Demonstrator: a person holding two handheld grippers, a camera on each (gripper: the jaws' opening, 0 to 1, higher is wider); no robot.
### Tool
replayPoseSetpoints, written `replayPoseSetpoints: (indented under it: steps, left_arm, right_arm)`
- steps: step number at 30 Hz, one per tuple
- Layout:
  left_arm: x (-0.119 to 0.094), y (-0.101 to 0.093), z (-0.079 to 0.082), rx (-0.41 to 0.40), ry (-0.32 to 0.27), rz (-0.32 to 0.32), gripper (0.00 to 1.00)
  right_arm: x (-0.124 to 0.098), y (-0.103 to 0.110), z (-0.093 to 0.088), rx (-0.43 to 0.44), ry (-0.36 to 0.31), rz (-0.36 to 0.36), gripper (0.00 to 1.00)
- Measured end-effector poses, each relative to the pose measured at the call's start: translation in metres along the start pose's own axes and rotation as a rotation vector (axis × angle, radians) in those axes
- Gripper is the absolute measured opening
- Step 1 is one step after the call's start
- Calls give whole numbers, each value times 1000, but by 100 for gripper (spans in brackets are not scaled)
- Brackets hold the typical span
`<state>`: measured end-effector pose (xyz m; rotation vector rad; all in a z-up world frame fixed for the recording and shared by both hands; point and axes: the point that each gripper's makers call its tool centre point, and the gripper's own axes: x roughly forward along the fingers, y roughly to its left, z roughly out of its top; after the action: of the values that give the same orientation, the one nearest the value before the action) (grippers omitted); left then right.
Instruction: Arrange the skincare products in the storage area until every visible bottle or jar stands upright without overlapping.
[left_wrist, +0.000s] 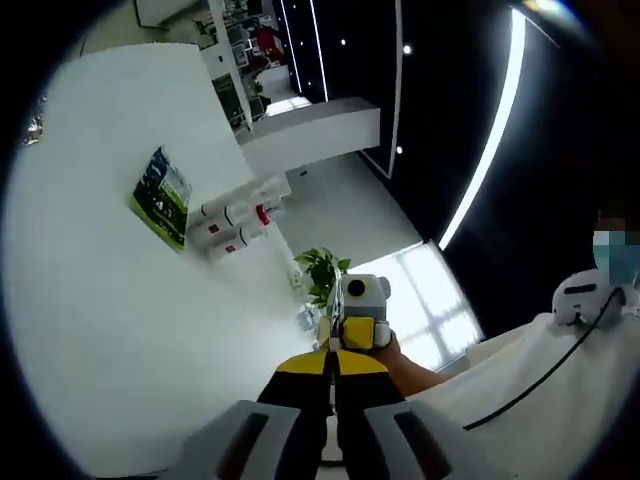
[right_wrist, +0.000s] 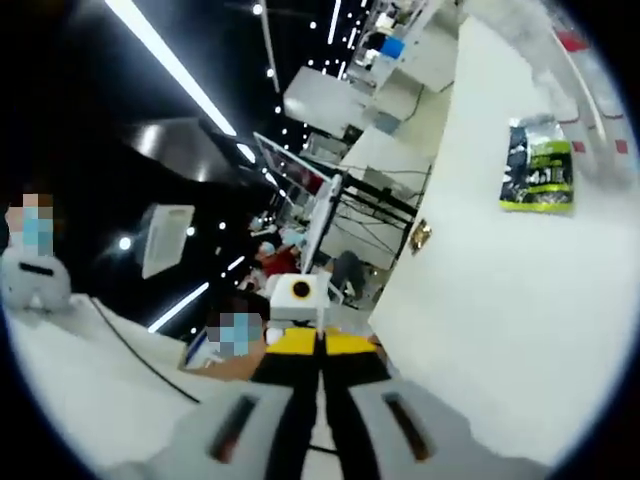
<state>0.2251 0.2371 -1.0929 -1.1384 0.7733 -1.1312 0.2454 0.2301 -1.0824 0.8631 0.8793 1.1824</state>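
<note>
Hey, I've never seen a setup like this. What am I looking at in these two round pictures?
There is no robot here. A person holds a hand tool with a two-jaw claw in each hand, and a fisheye camera rides on each tool.

In the left gripper view, the left claw rises from the bottom, jaws together and empty. The yellow tool facing it is the other one, with a hand behind it. The right gripper view shows the right claw, also shut and empty.

On the white table are a green-and-black packet and white bottles that seem to lie on their sides.
</note>
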Motion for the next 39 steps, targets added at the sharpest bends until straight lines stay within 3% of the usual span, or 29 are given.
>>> replayPoseSetpoints:
  steps: [8,15,19,20,22,23,26,30,39]
  left_arm:
    - [-5,5,2,-12,-41,16,0]
    - [-13,18,14,-16,-51,55,0]
    - [-17,34,22,-14,-39,118,0]
    - [-18,45,25,5,-11,172,0]
    - [-19,51,28,6,3,201,0]
    - [-19,59,35,9,4,233,0]
    - [-20,66,45,12,-3,257,0]
    - [-22,79,71,8,-44,293,0]
    - [-30,107,109,-15,-52,379,0]
  right_arm:
    - [1,-10,-2,-25,-10,-43,5]
    - [-12,-23,-1,-32,-39,-100,13]
    - [-20,-29,1,-27,-58,-131,15]
    - [-25,-32,0,-23,-60,-148,15]
    - [-28,-35,-2,-25,-58,-162,15]
    - [-31,-39,-4,-23,-56,-182,15]
    - [-35,-45,-7,-18,-54,-200,16]
    - [-35,-55,-10,-7,-32,-235,18]
    - [-33,-61,6,19,-57,-243,18]
